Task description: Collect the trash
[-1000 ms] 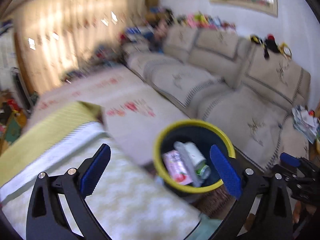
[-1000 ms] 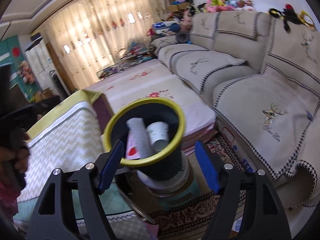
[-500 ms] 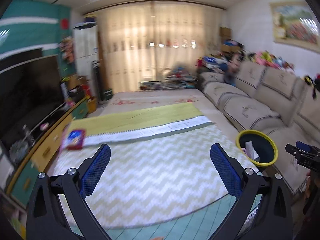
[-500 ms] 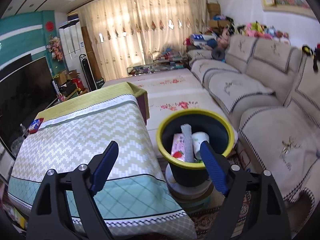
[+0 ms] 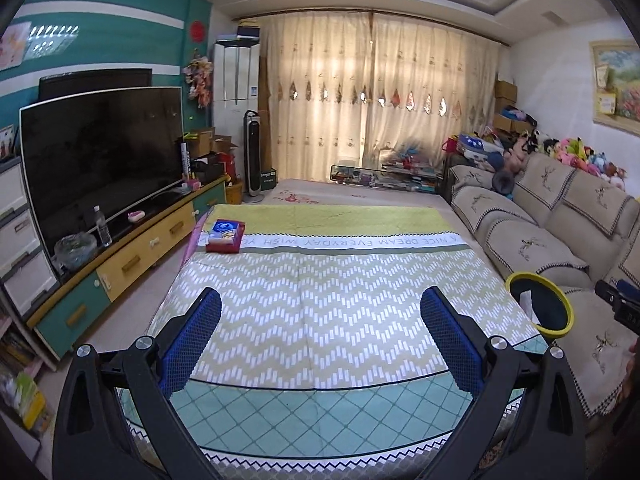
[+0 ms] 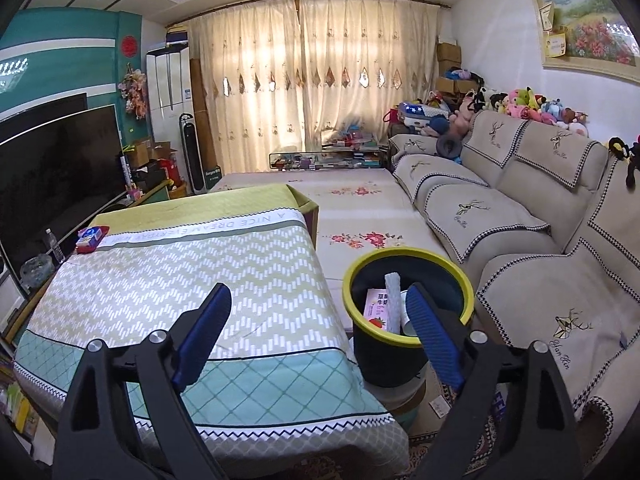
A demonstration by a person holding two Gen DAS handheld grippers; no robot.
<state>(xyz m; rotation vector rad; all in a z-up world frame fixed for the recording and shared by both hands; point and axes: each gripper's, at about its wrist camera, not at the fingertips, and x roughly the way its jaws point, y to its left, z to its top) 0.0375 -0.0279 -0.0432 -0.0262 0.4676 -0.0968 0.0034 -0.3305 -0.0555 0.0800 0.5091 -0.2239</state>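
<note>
The left gripper (image 5: 320,336) is wide open with nothing in it. The right gripper (image 6: 318,330) is opening, empty too. Both have bumpy blue pads. The round black bin (image 6: 408,320) with a yellow rim stands beside the zigzag cloth table (image 6: 200,280). Only the right view shows the trash standing up inside: a pink carton (image 6: 378,307) and a white roll (image 6: 393,300). A flat red box (image 5: 225,236) lies at the table's far corner.

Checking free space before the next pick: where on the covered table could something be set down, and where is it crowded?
The table cover is bare from its near teal edge to the lettered stripe. Only the red-and-blue packet occupies the far left corner. Crowded: the trash bin at the right edge, already holding trash.
</note>
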